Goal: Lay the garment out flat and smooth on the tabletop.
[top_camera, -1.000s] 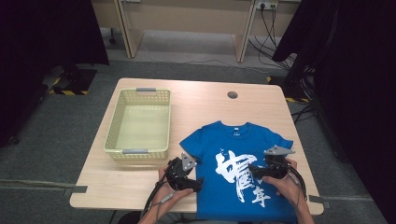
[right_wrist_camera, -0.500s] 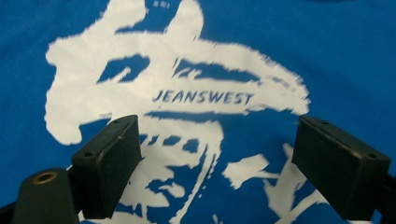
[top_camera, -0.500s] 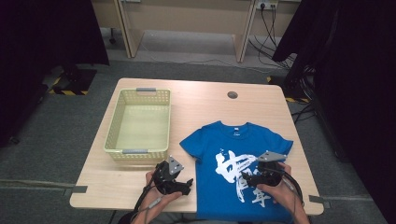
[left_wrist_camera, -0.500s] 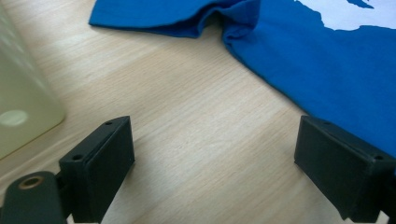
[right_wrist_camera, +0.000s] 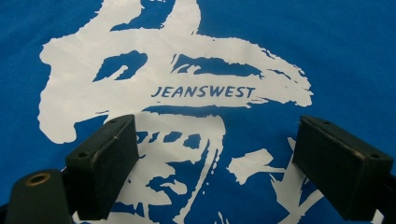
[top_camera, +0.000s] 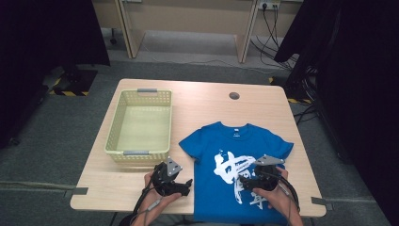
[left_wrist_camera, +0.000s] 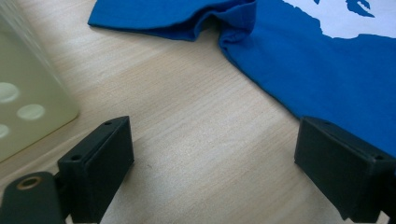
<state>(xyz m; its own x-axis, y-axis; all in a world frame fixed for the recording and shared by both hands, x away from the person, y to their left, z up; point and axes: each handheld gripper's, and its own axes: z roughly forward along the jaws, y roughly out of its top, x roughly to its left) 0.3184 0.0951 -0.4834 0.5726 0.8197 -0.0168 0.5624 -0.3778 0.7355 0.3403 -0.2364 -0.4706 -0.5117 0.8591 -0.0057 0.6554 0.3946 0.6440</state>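
A blue T-shirt [top_camera: 263, 146] with a white print lies flat, front up, on the right half of the wooden table [top_camera: 207, 106], its hem at the near edge. My left gripper [top_camera: 181, 182] is low over bare wood just left of the shirt. Its jaws stand open with nothing between them [left_wrist_camera: 212, 154], and the shirt's side [left_wrist_camera: 317, 70] and sleeve [left_wrist_camera: 177, 18] lie ahead and to the right. My right gripper [top_camera: 249, 174] hovers over the print, open [right_wrist_camera: 215, 149], with the word JEANSWEST [right_wrist_camera: 203, 92] just beyond its fingertips.
A pale yellow-green plastic basket [top_camera: 116, 127] sits on the table's left half, its near corner [left_wrist_camera: 28, 102] close to my left gripper. There is a round cable hole [top_camera: 234, 95] near the far edge. Dark curtains and desk legs lie beyond the table.
Both hands have drawn back a little toward the near edge and to the left. The shirt and basket have not moved, and both pairs of jaws stay wide.
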